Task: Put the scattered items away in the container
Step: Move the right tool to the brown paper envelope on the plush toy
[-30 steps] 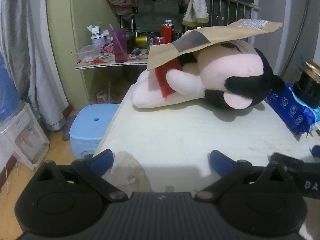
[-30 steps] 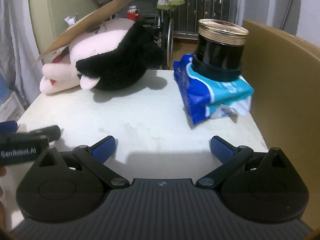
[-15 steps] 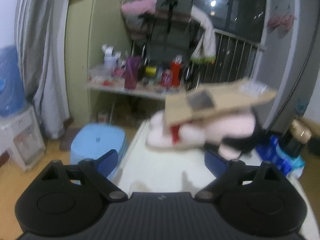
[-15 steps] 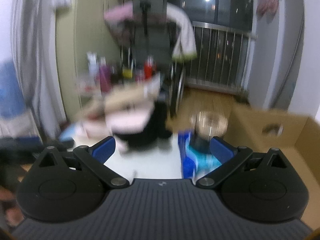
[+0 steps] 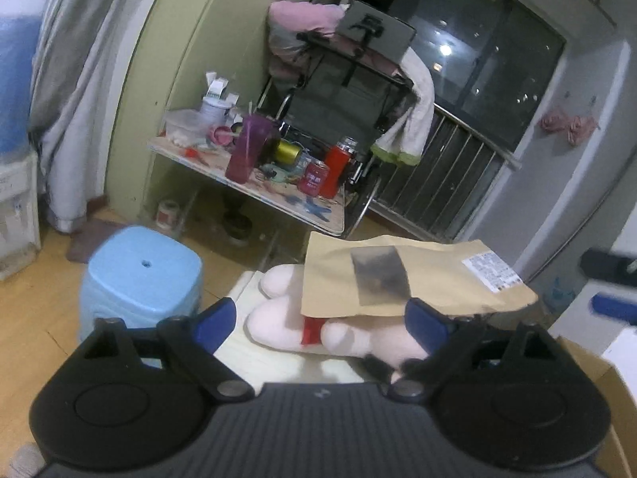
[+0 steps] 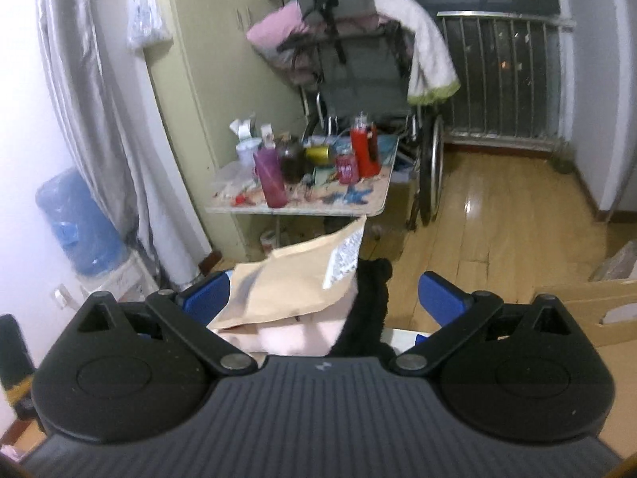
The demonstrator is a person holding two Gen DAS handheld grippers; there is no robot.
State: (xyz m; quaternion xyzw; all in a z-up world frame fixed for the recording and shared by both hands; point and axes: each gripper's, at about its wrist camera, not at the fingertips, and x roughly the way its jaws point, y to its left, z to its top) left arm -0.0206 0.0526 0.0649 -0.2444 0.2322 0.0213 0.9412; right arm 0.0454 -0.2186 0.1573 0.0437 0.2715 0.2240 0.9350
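Now both grippers higher above plush toy (image 5: 342,334).

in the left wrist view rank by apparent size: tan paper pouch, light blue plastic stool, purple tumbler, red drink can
1. tan paper pouch
2. light blue plastic stool, close to the pouch; unsure
3. purple tumbler
4. red drink can

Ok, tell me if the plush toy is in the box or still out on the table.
Out. The plush toy lies on the white table under the brown envelope; the cardboard box stands beside it.
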